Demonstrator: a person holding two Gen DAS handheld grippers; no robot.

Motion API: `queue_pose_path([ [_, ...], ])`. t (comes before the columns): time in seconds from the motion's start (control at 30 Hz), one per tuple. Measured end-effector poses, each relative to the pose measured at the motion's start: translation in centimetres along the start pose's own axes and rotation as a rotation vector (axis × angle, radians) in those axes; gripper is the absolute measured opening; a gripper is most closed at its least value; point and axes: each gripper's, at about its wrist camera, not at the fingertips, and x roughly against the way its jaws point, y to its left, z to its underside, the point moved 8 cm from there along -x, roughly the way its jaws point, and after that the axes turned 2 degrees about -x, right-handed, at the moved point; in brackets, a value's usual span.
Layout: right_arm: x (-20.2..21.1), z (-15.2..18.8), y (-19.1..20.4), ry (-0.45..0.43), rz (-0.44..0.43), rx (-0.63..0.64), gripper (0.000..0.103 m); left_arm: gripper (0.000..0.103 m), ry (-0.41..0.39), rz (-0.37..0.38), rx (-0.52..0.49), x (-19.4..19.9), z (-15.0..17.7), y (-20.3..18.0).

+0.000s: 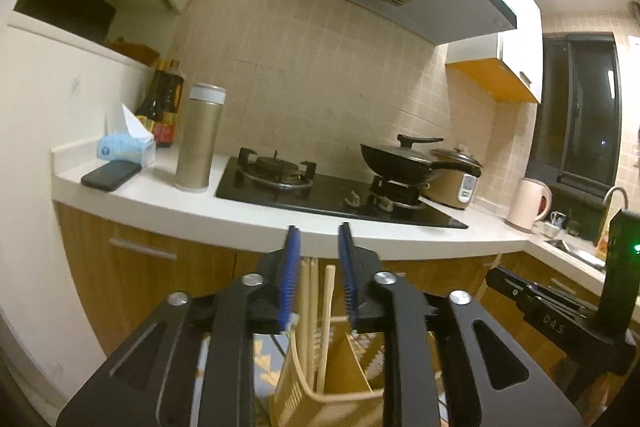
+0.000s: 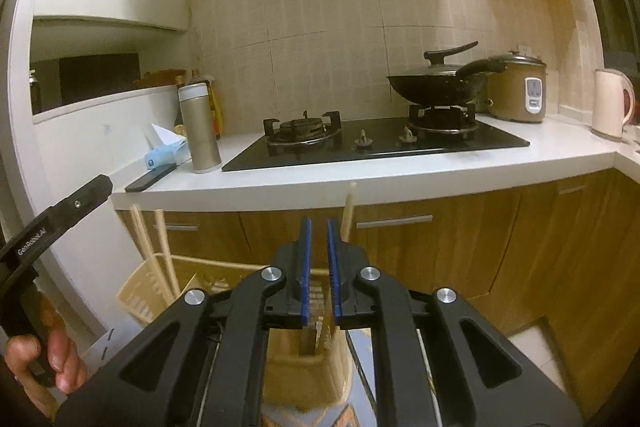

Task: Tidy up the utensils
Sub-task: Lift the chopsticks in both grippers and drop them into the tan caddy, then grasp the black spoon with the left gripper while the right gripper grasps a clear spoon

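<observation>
A beige slotted utensil holder [image 1: 344, 383] stands below my left gripper [image 1: 319, 235], with several wooden chopsticks [image 1: 310, 291] upright in it between the blue pads. The left gripper is open and holds nothing. In the right wrist view the same holder [image 2: 160, 287] sits low at left with chopsticks [image 2: 160, 247] leaning in it. My right gripper [image 2: 319, 227] has its jaws narrowly apart and empty. One wooden chopstick [image 2: 347, 211] rises just right of the right pad; I cannot tell whether it touches it.
A white counter [image 1: 248, 215] carries a gas hob [image 1: 320, 191], a black wok [image 1: 396, 159], a rice cooker [image 1: 456, 183], a kettle [image 1: 528, 203], a gold flask [image 1: 198, 139], a phone [image 1: 110, 175] and tissues [image 1: 128, 143]. Wooden cabinets [image 2: 460, 247] stand below.
</observation>
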Motion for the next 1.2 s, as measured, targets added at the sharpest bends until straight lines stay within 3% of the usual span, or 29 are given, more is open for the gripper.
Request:
queue_pose_path([
  [0.07,1.0,0.3,-0.1,0.007,-0.007,-0.007,0.012,0.035,0.003,0.008,0.013,1.4,-0.2,0.0],
  [0.3,5.5,0.8,0.0,-0.001,-0.029,-0.022,0.047,0.041,0.025,0.023,0.013,5.7,-0.7,-0.5],
  [0.5,8.1,1.7,0.9,0.025,-0.04,-0.018,0.049,0.041,0.059,0.019,-0.017,8.8,-0.3,-1.0],
  [0.67,8.6,4.0,1.7,0.104,-0.023,0.012,0.049,0.041,0.135,0.019,-0.007,10.0,1.6,-0.7],
  [0.87,7.1,9.1,2.7,0.339,-0.043,0.033,0.049,0.041,0.379,0.043,0.028,9.4,7.4,0.0],
  [1.03,6.1,13.6,3.4,0.548,-0.097,0.025,0.049,0.039,0.684,0.061,0.086,9.2,15.5,0.0],
  [1.1,6.0,14.6,3.5,0.59,-0.111,0.028,0.049,0.038,0.775,0.068,0.139,9.2,18.4,0.5],
  [1.2,6.0,15.7,3.6,0.635,-0.113,0.055,0.049,0.034,0.821,0.114,0.145,9.8,20.3,-0.1],
])
